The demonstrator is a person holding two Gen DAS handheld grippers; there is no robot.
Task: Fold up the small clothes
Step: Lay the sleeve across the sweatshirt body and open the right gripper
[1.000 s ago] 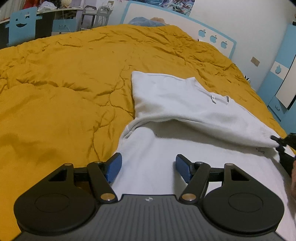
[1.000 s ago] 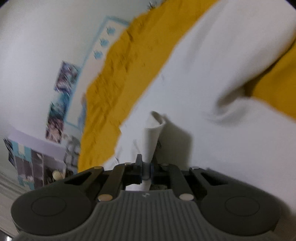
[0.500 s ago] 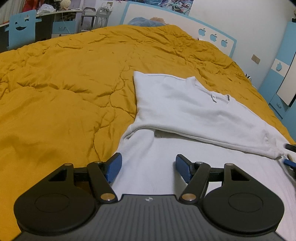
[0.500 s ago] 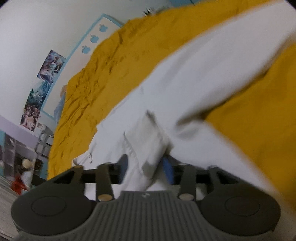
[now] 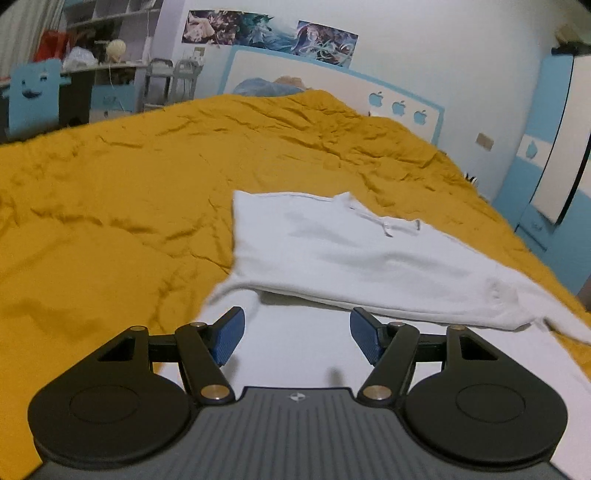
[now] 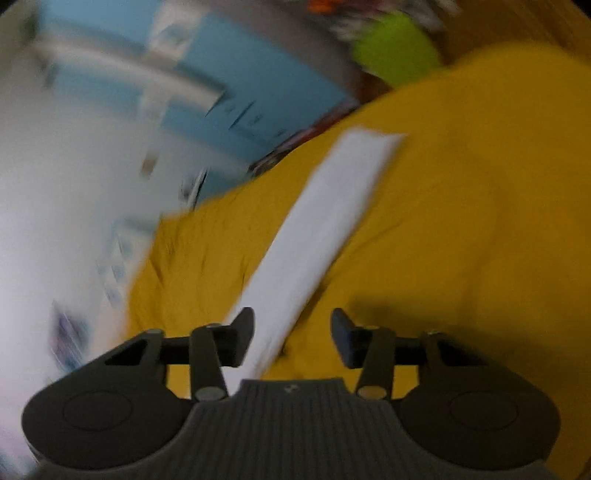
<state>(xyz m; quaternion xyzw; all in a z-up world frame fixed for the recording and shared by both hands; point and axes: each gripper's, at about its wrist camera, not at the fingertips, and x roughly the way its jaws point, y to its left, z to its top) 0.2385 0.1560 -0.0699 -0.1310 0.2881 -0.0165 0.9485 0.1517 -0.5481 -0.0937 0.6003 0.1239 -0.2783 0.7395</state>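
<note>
Mustard-yellow quilted bedcover (image 5: 129,206) fills most of both views, and on it lies one white long-sleeved cotton garment (image 5: 332,251); it rests on the right half of the bed in the left wrist view, just ahead of the left gripper. One side of it is folded over the body, so that a flat upper layer covers a lower layer, with a shadowed gap along the folded edge; a small neckline with a label (image 5: 388,227) shows near the far edge of the upper layer; one cuff end (image 5: 517,317) lies crumpled at the right. In the right wrist view, which is strongly blurred, one long white band of cloth (image 6: 317,236) stretches across the yellow cover from between the fingers toward the far edge; I cannot tell which part of the garment it is.

Two grippers are seen, one in each view; the left gripper (image 5: 295,334) has its two blue-padded fingers spread wide over the lower layer and pinches nothing; the right gripper (image 6: 291,338) also has its fingers apart, and the white band passes near its left finger without being clamped.

Behind the bed stands one white headboard with a blue border (image 5: 332,88) bearing three blue apple shapes (image 5: 398,108); above it several posters (image 5: 269,35) hang on the wall; one blue wardrobe (image 5: 554,147) stands at the right.
</note>
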